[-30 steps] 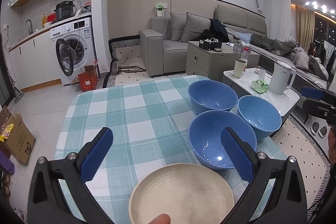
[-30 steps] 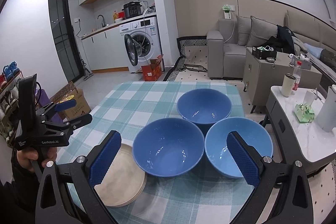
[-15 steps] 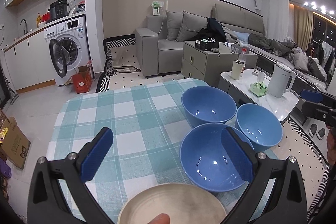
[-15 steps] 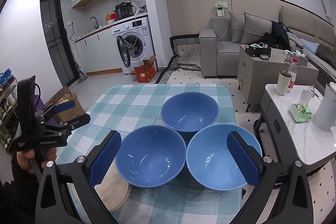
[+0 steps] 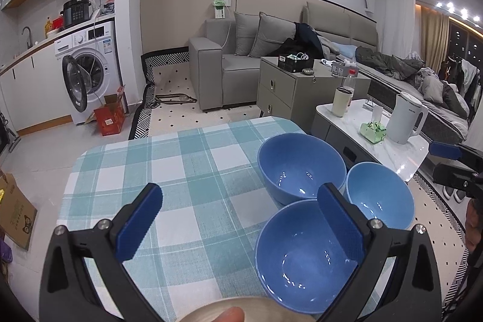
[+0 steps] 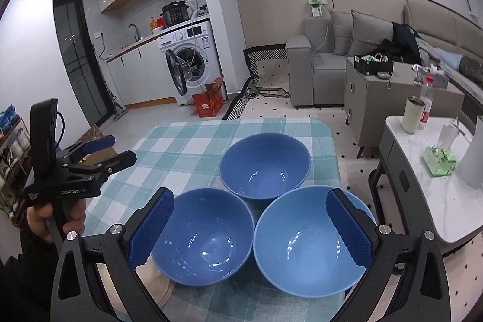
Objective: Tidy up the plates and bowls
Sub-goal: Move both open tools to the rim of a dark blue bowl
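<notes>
So there's a table (image 6: 187, 141) with a teal-and-white checked cloth, and three blue bowls on it bunched in a triangle; far bowl (image 6: 265, 163) sits toward the back edge, near-left bowl (image 6: 205, 236) and near-right bowl (image 6: 305, 240) sit in front of it, rims touching or as good as touching; all three upright and empty. The near-right one hangs close to the table's right edge.

Right gripper (image 6: 249, 234) is spread wide open, nothing between the blue pads; it hovers over the two front bowls, left pad over the near-left bowl's rim, right pad over the near-right bowl; can't tell if either pad actually touches.

Left gripper (image 5: 240, 225) is also released, jaws wide apart, holding nothing; it looks out over the bare cloth with its right pad in front of the near-left bowl (image 5: 302, 249). From the right wrist view you can see it off to the left of the table, in a hand (image 6: 51, 219), above the cloth.

Plates: a stack of beige plates (image 6: 157, 282) sits at the front-left, tucked partly under the near-left bowl's side; in the left wrist view just a beige rim (image 5: 217, 310) peeks in at the bottom, with a fingertip (image 5: 228, 314) in front of it.

Off the table to the right there's a white side table (image 5: 389, 147) with a kettle (image 5: 406, 118); washing machine (image 6: 187, 62) with its door open in the back.
</notes>
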